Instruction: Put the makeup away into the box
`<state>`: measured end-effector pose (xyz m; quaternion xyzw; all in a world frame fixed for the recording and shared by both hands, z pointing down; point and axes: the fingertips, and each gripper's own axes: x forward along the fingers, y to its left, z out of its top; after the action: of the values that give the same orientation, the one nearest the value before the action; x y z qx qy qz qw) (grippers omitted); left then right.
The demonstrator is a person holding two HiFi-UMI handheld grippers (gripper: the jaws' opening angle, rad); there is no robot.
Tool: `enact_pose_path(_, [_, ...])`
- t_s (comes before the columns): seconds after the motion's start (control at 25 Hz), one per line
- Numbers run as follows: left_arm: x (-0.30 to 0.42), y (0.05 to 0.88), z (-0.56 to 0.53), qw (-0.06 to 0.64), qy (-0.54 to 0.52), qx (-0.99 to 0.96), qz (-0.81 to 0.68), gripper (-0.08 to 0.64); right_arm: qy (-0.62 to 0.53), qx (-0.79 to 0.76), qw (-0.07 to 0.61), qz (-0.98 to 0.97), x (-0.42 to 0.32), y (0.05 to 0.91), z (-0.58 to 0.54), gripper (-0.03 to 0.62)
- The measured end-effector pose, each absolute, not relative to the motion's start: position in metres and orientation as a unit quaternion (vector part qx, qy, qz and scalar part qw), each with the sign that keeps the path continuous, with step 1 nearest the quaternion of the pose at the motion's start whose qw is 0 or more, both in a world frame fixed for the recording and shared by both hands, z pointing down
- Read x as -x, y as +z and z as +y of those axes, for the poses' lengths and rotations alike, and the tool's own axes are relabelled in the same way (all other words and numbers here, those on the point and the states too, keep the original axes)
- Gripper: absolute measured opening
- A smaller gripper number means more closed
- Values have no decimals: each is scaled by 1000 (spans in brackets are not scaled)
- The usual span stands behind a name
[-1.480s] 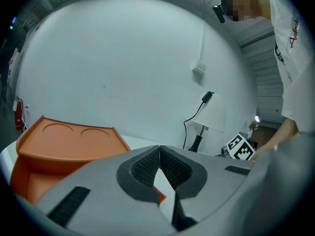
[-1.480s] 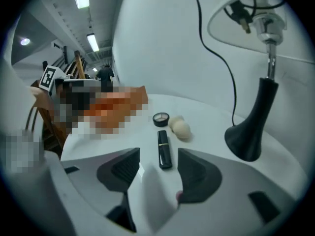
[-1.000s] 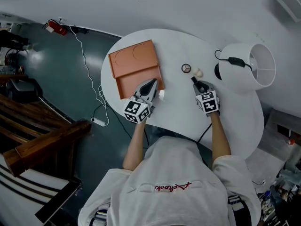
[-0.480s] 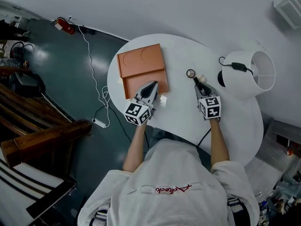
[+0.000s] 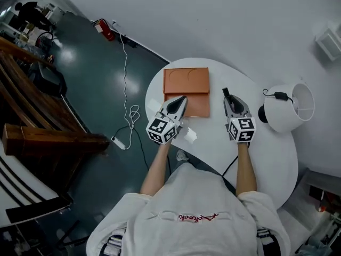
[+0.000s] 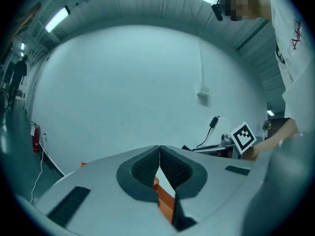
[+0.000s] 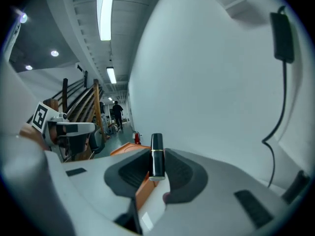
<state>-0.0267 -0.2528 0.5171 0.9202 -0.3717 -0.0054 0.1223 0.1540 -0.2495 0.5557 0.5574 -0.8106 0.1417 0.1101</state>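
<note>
While the right hand-held gripper (image 7: 158, 170) clamps a black lipstick (image 7: 156, 149), the left hand-held gripper (image 6: 159, 157) is closed. It holds nothing.

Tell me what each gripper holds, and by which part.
The right gripper clamps a black lipstick tube by its lower half; the left gripper is shut, empty.

White wall (image 5: 224, 20) fills the upper right. Glossy dark floor (image 5: 96, 73) runs down the left, with wooden stairs (image 5: 37, 121) at the left edge. A white lamp (image 5: 290, 108) sits at the right of the white worktop (image 5: 266, 153).
</note>
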Motion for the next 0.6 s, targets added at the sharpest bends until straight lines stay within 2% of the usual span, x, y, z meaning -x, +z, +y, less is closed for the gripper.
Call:
enact_pose_path(0.4, [80, 487, -250, 96, -31, -905, -413, 11, 122, -528, 120, -832, -115, 537, -256, 106])
enact_pose_path(0.6, [122, 484, -243, 90, -34, -890, -445, 11, 119, -492, 134, -852, -71, 543, -265, 106])
